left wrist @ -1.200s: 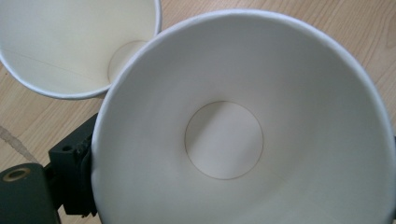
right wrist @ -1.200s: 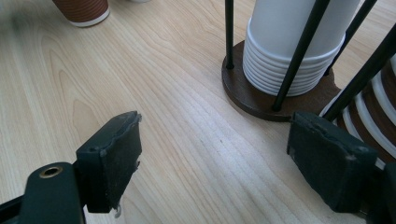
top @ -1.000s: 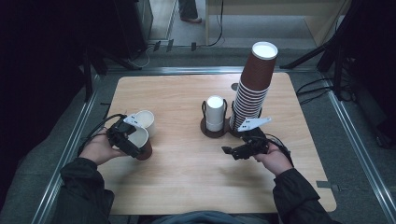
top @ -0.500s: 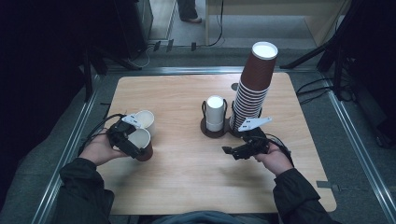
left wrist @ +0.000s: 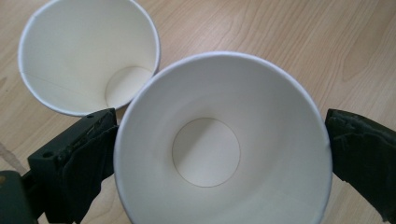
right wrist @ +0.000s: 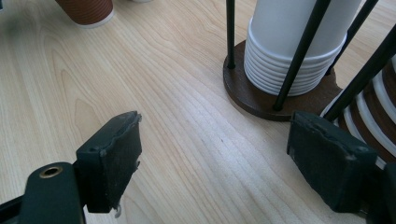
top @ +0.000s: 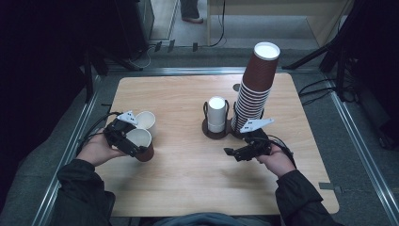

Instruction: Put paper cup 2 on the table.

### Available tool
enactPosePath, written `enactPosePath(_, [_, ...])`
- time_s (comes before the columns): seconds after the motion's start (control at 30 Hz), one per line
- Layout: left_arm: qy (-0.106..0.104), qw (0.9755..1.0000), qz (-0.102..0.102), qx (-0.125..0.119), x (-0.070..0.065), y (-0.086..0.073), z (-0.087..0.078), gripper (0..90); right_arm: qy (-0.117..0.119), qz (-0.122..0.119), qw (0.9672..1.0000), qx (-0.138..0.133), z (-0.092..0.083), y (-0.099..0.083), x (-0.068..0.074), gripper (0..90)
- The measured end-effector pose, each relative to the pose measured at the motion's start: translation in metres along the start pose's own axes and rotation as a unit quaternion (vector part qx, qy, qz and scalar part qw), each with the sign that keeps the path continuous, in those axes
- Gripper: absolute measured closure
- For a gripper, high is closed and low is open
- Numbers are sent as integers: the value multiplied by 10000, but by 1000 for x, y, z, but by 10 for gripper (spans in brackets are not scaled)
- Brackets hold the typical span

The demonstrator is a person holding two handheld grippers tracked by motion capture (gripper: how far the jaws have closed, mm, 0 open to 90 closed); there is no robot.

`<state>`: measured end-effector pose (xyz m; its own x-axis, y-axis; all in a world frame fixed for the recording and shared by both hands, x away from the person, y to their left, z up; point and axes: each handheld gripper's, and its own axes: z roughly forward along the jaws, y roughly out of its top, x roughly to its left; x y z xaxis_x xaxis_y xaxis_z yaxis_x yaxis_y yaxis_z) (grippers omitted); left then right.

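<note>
Standing wide apart after just opening, left gripper (top: 133,143) jaws flanking the brown cup (top: 141,143), pads barely off its rim. Sitting just beside it, a white cup (top: 145,121). Hovering open and empty near the cup holder (top: 216,131), right gripper (top: 234,154).

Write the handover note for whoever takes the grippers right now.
Left gripper: jaws just opened wide around a brown cup standing upright on the table; whether the pads touch it is unclear.
A second cup stands right behind it.
Right gripper: open, empty, near the cup holder.
Holder carries a white cup stack; a tall brown stack stands beside it.
Done: two cups set out at the left.
Left: probably back the left gripper off and fetch the next cup.
</note>
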<state>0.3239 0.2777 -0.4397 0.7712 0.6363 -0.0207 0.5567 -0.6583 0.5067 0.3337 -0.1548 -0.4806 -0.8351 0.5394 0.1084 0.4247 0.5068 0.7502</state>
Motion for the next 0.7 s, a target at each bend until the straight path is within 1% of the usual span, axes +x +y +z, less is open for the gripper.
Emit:
enactPosePath(0.07, [-7,10000,-1,-57,0,1,-4,0,-2,-5,10000,1,0,0,0,179])
enactPosePath(0.1, [-64,9999,-39,-85,0,1,-6,0,-1,-3,10000,1,0,0,0,179])
enactPosePath(0.17, [20,10000,-24,-79,-1,2,-9,0,3,-7,10000,-1,0,0,0,179])
enactPosePath(0.33, [23,9992,-88,-401,0,7,-22,0,0,-18,10000,27,0,-1,-1,179])
enactPosePath(0.37, [6,9987,-115,-499,-2,9,-24,0,10,-3,10000,23,0,-1,-1,179])
enactPosePath(0.43, [-65,9983,-115,-573,-4,12,-27,0,9,16,10000,11,0,-1,-2,179])
enactPosePath(0.47, [-125,9981,-137,-583,-6,14,-27,0,9,13,10000,11,0,-1,-2,179])
enactPosePath(0.5, [-176,9982,-83,-562,-8,15,-27,0,7,8,10000,15,0,-1,-2,179])
enactPosePath(0.53, [-167,9983,-34,-553,-10,17,-27,0,8,2,10000,17,0,-1,-1,179])
enactPosePath(0.57, [-107,9987,2,-500,-12,19,-26,0,7,-20,10000,15,0,-1,-1,179])
enactPosePath(0.63, [-87,9990,-28,-436,-14,23,-23,0,24,-33,10000,9,0,-1,0,179])
enactPosePath(0.7, [-119,9988,-39,-463,-17,26,-21,0,22,-40,10000,16,0,-1,1,178])
